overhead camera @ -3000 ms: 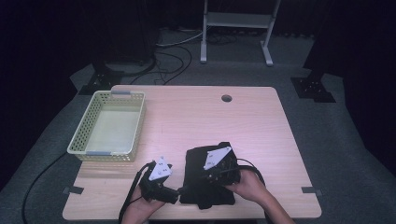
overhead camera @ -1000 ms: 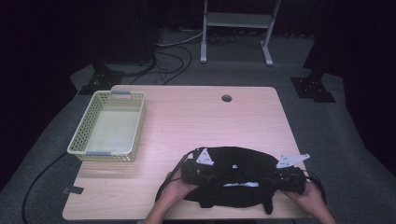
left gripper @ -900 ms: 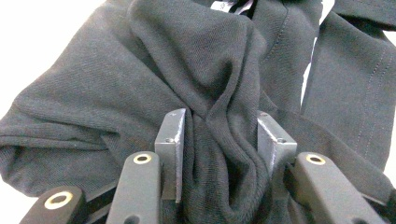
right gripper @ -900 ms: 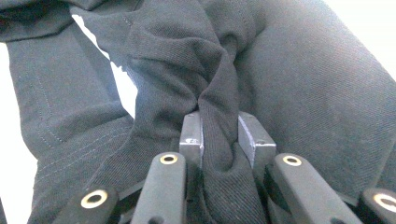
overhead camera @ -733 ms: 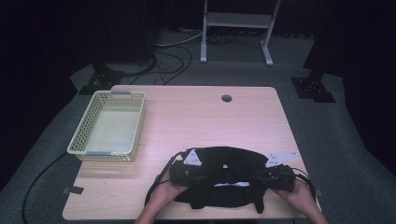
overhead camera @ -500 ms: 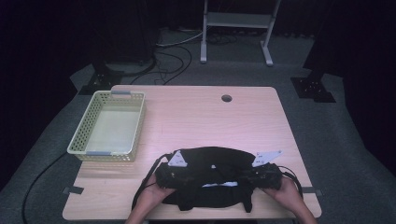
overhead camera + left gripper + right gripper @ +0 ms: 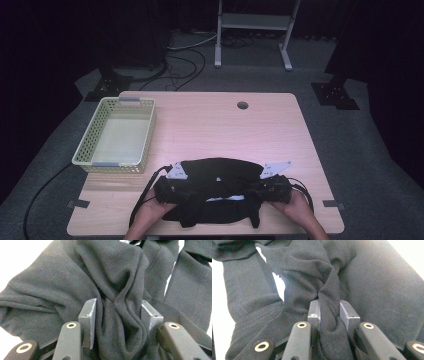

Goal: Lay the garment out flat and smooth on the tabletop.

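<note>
Both grippers pinch folds of the black knit garment (image 7: 220, 172): left gripper (image 7: 117, 315) bunching thick cloth, right gripper (image 7: 329, 311) clamped narrow. No writing is legible.

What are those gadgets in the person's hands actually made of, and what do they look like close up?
Each hand-held gripper is black: the left hand-held gripper and right hand-held gripper carry a pale three-cornered plate on top and trail a black cable. Close up, black jaw arms with brass-ringed rivets end in grey blocky fingertips. No sleeves show on the forearms.
</note>
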`<action>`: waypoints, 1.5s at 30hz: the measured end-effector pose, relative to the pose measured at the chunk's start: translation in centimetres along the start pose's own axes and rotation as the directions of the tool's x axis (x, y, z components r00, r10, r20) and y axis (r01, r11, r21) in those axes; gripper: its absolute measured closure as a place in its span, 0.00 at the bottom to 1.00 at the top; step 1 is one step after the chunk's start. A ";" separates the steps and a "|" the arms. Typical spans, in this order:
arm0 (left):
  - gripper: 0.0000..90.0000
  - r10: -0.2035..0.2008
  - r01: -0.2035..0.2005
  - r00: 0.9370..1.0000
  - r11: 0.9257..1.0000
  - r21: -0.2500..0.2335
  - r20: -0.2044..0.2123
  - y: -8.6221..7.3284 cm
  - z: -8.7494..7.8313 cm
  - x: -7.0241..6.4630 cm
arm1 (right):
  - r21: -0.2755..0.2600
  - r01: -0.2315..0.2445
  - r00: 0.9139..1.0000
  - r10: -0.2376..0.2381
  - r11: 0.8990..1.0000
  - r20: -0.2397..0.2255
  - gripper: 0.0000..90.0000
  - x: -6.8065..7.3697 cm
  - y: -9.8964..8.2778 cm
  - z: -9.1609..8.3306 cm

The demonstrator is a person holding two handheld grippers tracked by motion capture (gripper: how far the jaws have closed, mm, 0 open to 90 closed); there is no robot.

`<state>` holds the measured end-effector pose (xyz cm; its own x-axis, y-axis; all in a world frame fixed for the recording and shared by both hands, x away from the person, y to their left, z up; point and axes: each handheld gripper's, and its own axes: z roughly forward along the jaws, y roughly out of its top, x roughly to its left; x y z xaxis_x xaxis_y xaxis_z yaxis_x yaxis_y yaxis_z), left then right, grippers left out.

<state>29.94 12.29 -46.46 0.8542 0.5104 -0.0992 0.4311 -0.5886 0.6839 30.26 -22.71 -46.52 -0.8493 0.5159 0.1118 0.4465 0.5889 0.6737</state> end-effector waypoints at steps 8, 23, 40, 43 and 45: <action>0.35 -0.004 0.005 1.000 1.000 0.026 -0.016 0.8 -0.4 -0.3 | 0.039 -0.046 0.999 0.045 0.998 0.030 0.52 -0.2 0.5 -0.9; 0.29 0.082 -0.081 0.996 0.997 0.014 -0.024 4.5 -1.8 -1.6 | 0.007 0.001 0.999 -0.001 1.000 0.043 0.31 1.2 4.4 -4.5; 0.46 0.091 -0.092 0.996 0.993 0.071 0.014 5.0 1.0 -0.9 | 0.086 0.038 0.999 -0.036 0.996 -0.026 0.44 1.7 5.8 0.8; 0.50 0.090 -0.092 0.996 0.993 0.080 0.024 4.9 1.5 -0.7 | 0.089 0.037 0.999 -0.034 0.995 -0.030 0.51 1.7 5.7 1.4; 0.54 0.091 -0.093 0.995 0.992 0.084 0.028 4.8 1.8 -0.6 | 0.093 0.041 0.999 -0.039 0.995 -0.024 0.57 1.7 5.6 1.7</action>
<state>32.00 8.02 -44.38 0.8977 0.4368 -0.0573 0.3727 -0.6838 0.6272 31.79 -17.50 -43.81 -0.8727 0.4773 0.1027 0.4352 0.6650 0.6069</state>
